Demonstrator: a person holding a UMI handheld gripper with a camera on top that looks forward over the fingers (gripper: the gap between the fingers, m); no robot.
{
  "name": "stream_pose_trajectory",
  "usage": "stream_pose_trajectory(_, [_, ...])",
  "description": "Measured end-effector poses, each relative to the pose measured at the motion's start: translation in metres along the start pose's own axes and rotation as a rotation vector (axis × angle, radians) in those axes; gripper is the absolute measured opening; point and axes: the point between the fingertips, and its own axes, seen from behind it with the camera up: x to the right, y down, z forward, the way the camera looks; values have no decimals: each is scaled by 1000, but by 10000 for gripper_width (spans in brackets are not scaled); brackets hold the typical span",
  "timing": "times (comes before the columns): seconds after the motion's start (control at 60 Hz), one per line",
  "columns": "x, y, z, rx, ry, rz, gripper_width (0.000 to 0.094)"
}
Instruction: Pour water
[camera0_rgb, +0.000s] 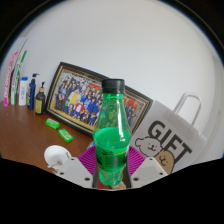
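Observation:
A green plastic bottle (112, 130) with a black cap stands upright between my fingers, filling the middle of the gripper view. My gripper (111, 168) is shut on the bottle: both magenta pads (88, 160) press on its lower body. The bottle's base is hidden behind the fingers, so I cannot tell whether it rests on the wooden table (25, 135) or hangs above it. A white cup (57, 157) stands just left of the left finger.
A framed group photo (85, 100) leans against the wall behind the bottle. A white "GIFT" bag (172, 140) stands to the right. Several small bottles (30, 92) stand at the far left. Two green packets (58, 128) lie on the table.

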Motion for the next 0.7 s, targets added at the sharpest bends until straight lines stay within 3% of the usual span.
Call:
stream_pose_trajectory(0.233, [-26, 54, 26, -20, -107, 293, 370])
stream_pose_trajectory(0.467, [-33, 99, 44, -50, -119, 377, 380])
stream_pose_trajectory(0.567, [-30, 99, 42, -22, -117, 387, 376])
stream_pose_trajectory(0.7, [-28, 99, 41, -18, -110, 408, 467])
